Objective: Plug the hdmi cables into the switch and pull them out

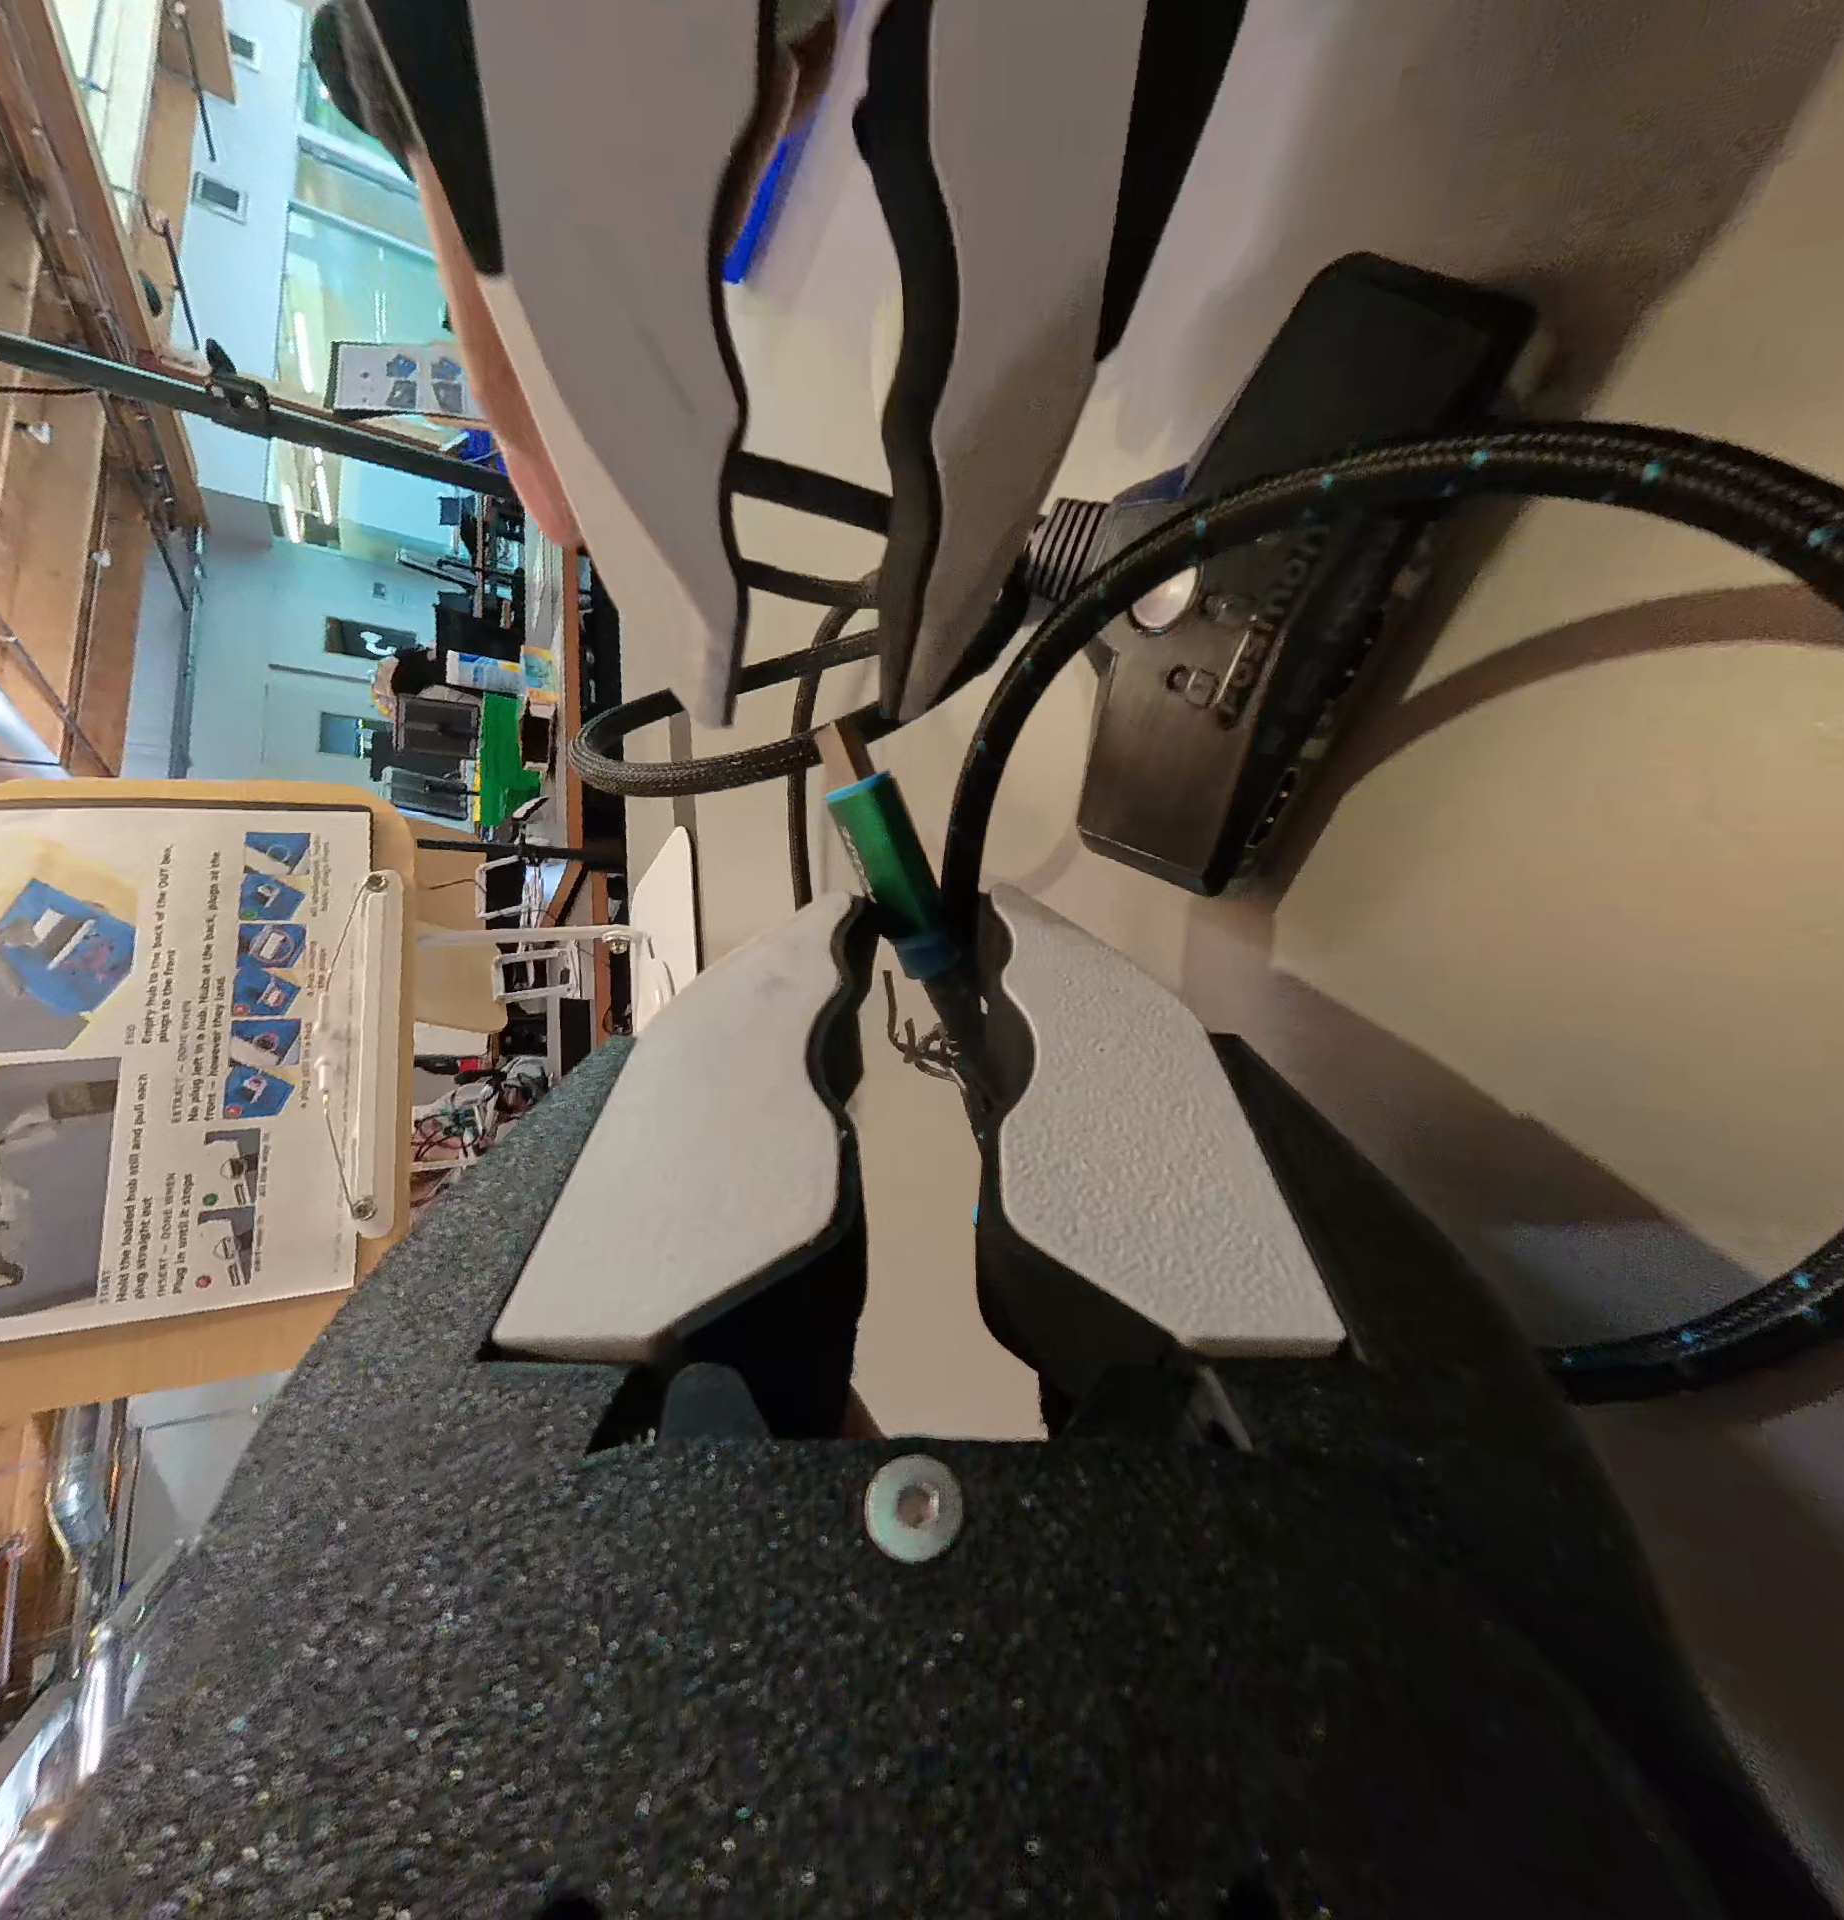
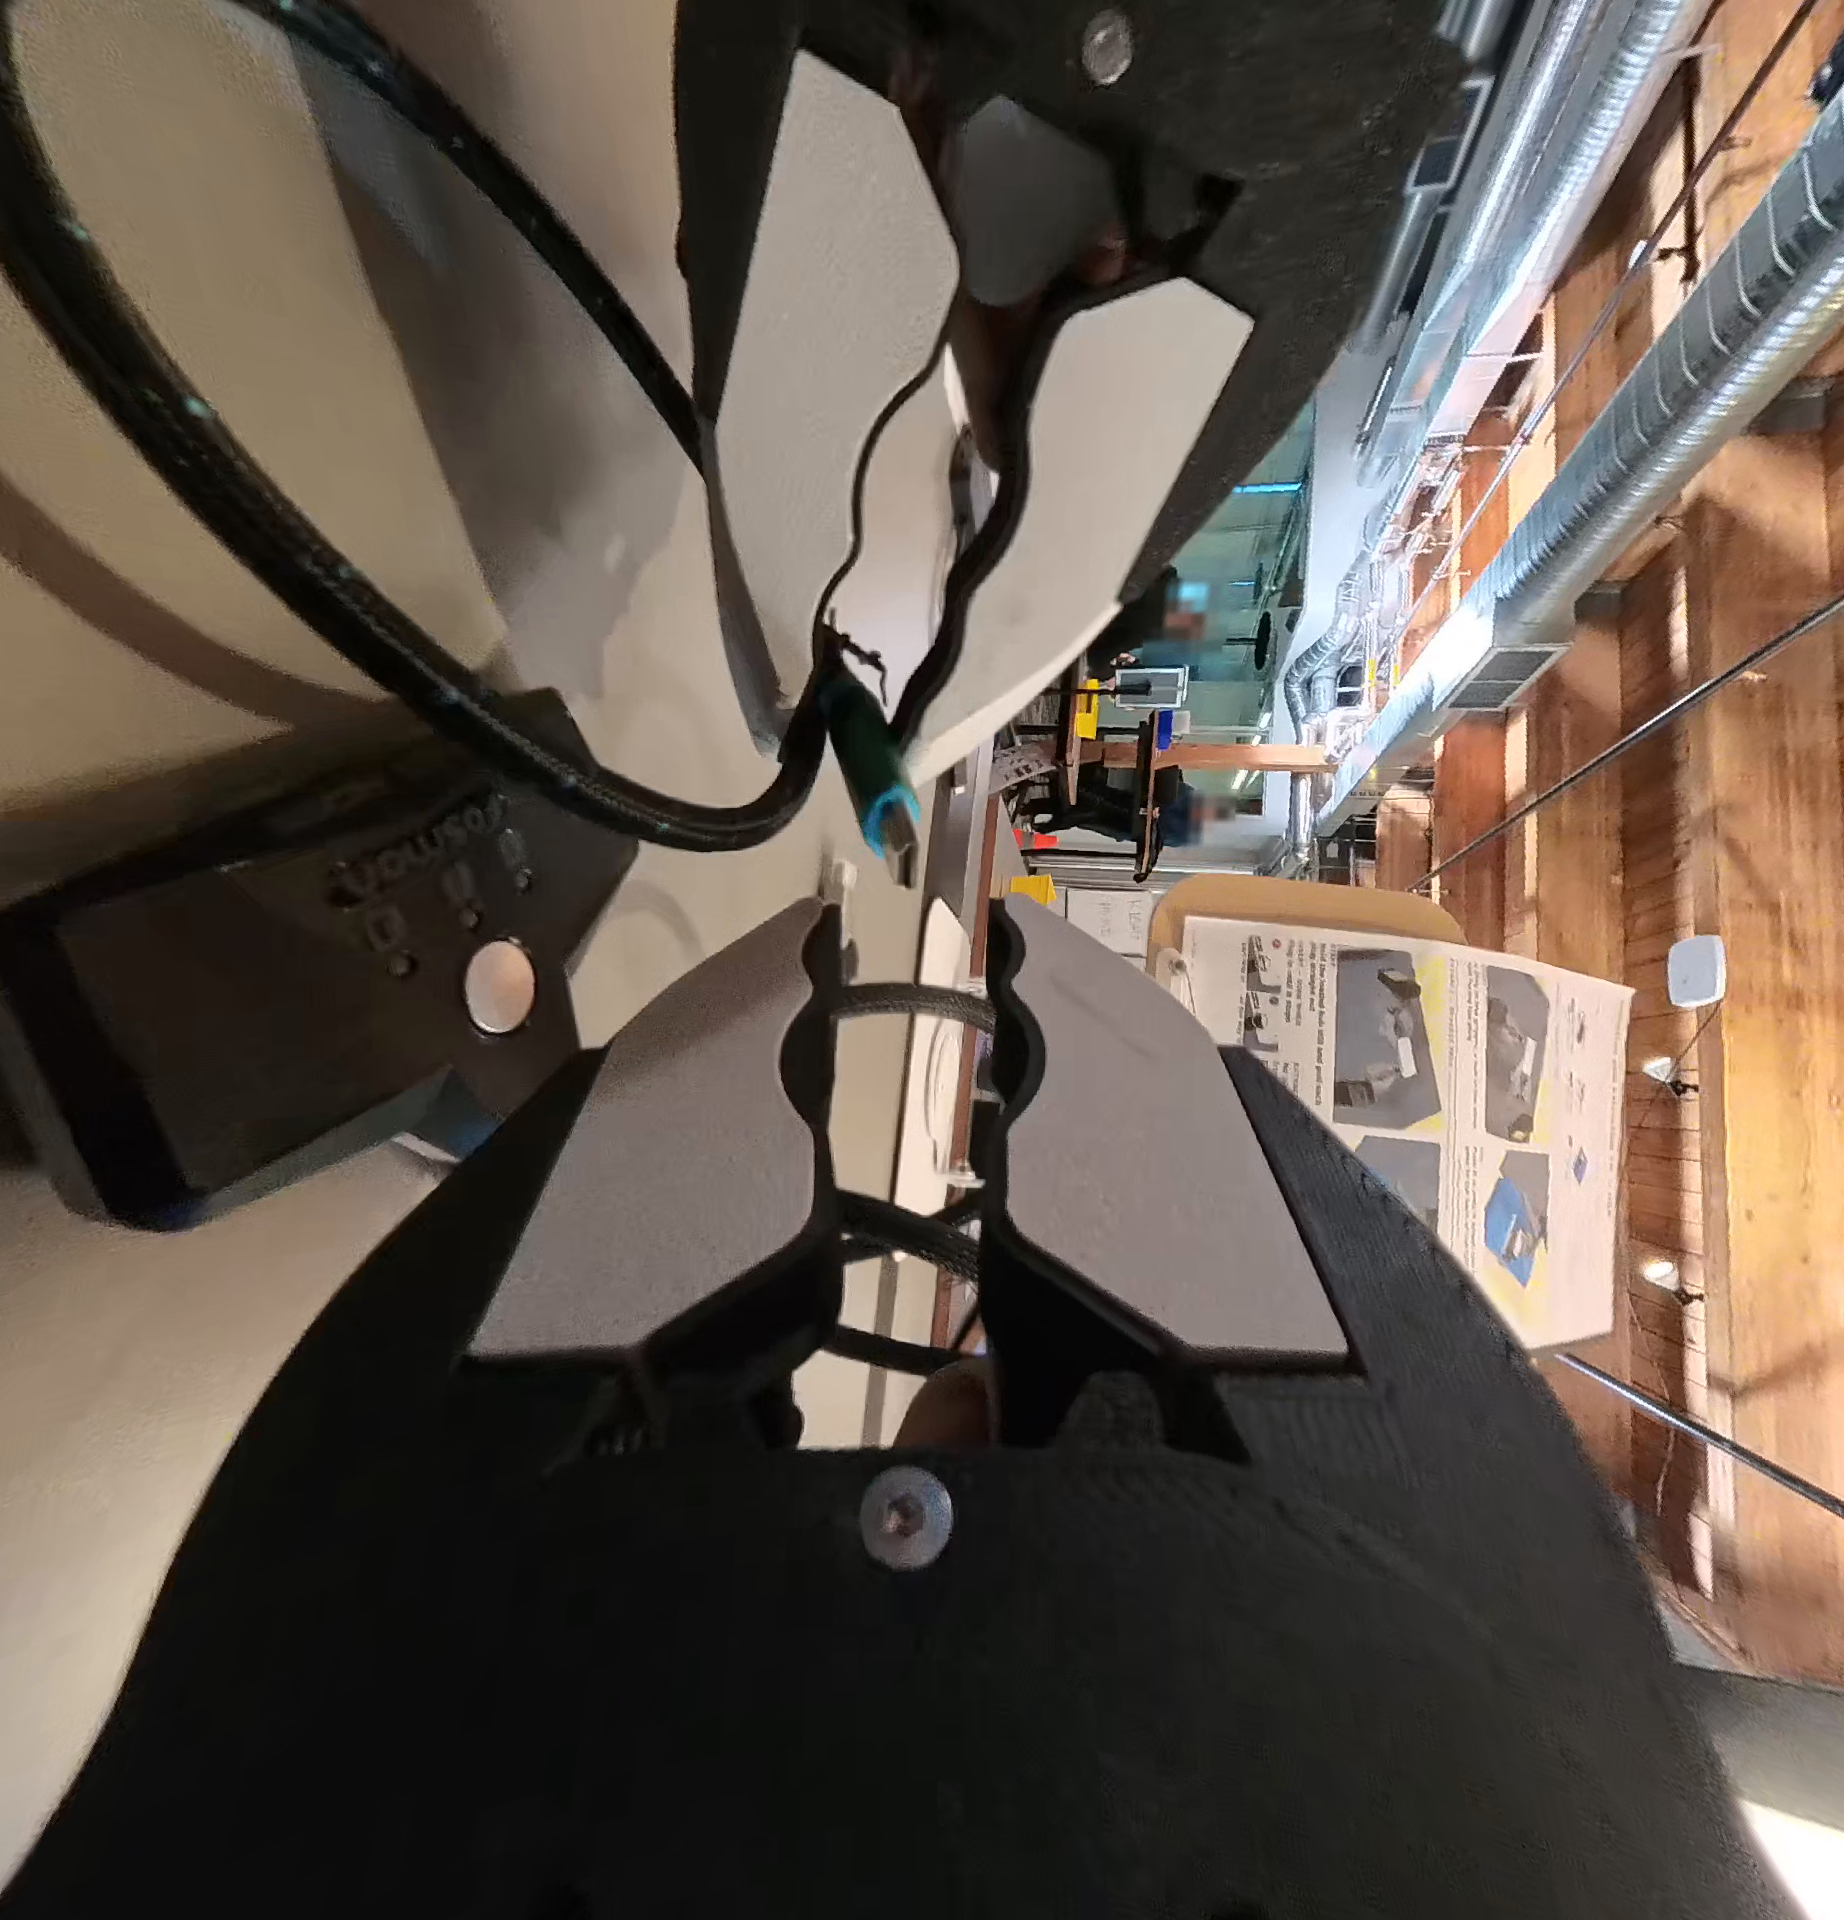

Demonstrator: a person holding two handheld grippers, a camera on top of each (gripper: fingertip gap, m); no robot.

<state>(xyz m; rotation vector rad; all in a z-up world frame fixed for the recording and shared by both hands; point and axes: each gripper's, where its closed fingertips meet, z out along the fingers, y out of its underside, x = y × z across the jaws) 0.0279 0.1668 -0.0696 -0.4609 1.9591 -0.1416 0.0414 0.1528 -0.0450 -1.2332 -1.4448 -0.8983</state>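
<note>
Gripping a green plug (image 1: 882, 862) by its cable end, my left gripper (image 1: 918, 935) is clamped on it. My right gripper (image 2: 913, 935) stands apart, bare, beside the black hub (image 2: 274, 966).

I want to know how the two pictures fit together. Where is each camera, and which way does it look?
Left wrist view: on the left gripper, looking along its fingers, which pinch a green plug; right gripper opposite.
Right wrist view: on the right gripper, fingers open, facing the left gripper.
Shared: green plug, black hub, braided cable.
</note>
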